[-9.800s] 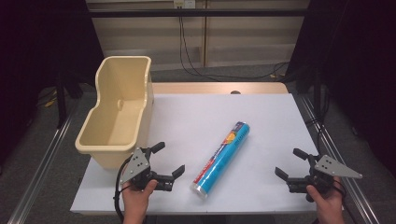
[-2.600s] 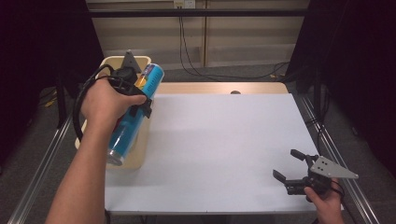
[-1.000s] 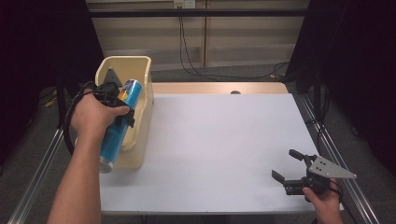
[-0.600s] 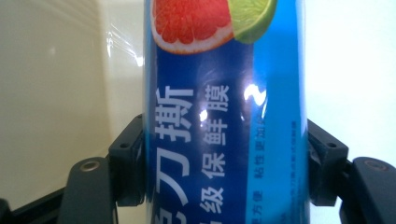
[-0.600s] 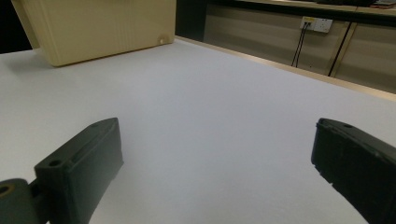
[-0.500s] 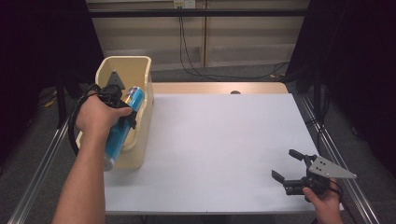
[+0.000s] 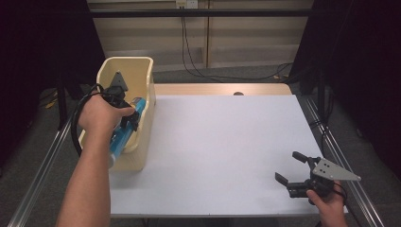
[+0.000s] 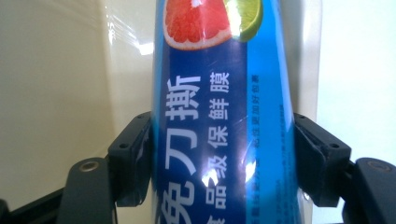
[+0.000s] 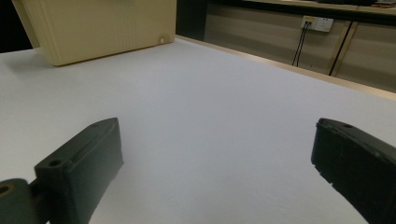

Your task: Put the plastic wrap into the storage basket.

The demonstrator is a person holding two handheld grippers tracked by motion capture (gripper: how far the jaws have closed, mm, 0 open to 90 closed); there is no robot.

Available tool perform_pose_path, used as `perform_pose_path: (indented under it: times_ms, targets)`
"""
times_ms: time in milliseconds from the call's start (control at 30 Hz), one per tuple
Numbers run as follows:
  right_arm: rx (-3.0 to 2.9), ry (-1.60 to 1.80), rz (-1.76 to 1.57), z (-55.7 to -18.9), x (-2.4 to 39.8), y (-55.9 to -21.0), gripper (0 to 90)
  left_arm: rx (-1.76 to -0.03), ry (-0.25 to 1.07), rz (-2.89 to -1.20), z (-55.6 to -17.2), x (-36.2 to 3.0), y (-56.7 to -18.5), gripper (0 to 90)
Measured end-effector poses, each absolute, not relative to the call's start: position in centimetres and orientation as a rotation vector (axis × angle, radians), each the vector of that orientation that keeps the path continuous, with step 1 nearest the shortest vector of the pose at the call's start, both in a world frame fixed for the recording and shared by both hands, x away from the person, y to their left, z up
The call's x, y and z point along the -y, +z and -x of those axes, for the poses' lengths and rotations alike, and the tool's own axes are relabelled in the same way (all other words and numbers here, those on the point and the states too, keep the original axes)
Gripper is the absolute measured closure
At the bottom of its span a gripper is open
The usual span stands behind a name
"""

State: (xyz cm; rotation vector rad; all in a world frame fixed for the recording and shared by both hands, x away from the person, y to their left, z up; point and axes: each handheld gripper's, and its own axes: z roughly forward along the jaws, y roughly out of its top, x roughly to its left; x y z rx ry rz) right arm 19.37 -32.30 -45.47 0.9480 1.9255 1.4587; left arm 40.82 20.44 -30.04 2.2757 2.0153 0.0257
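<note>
A blue tube of cling film [image 7: 122, 135], printed with a grapefruit slice, lies lengthwise and tilted in the beige plastic bin [image 7: 142, 71] at the table's left edge. My left gripper [image 7: 128, 117] is shut on it from above, with the hand over the bin. In the left gripper view both black jaws of the left gripper [image 8: 224, 158] press the sides of the tube [image 8: 224, 107], and the bin's inner wall [image 8: 56, 84] lies behind. My right gripper [image 7: 295, 172] rests open near the front right corner and holds nothing; in its own view the right gripper [image 9: 215, 163] stands wide apart over white tabletop.
The white tabletop [image 7: 227, 142] stretches between the bin and the right hand. Far across the table in the right gripper view stands the bin [image 9: 102, 28]. Metal rails run along both table sides, and cables hang at the back wall [image 7: 189, 42].
The left hand has lowered the blue tube from above the bin's rim down into the bin. The right gripper has stayed where it was, open.
</note>
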Motion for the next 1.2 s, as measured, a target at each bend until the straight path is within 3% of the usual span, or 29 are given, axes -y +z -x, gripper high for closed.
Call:
perform_pose_path:
  times_ms: [200, 300, 1200]
  targets:
    - [-1.927, 1.46, -0.95, -19.4, 32.3, -45.5, 1.6, -1.932, 0.088, -2.171, -40.9, -20.5, -27.1, 32.6]
    - [-1.93, 1.461, -0.944, -19.4, 32.2, -45.5, 1.6, -1.931, 0.082, -2.167, -40.4, -20.0, -25.4, 29.3]
    - [-1.921, 1.46, -0.939, -19.2, 32.3, -45.3, 1.6, -1.711, -0.026, -2.198, -39.8, -12.8, -25.5, 20.5]
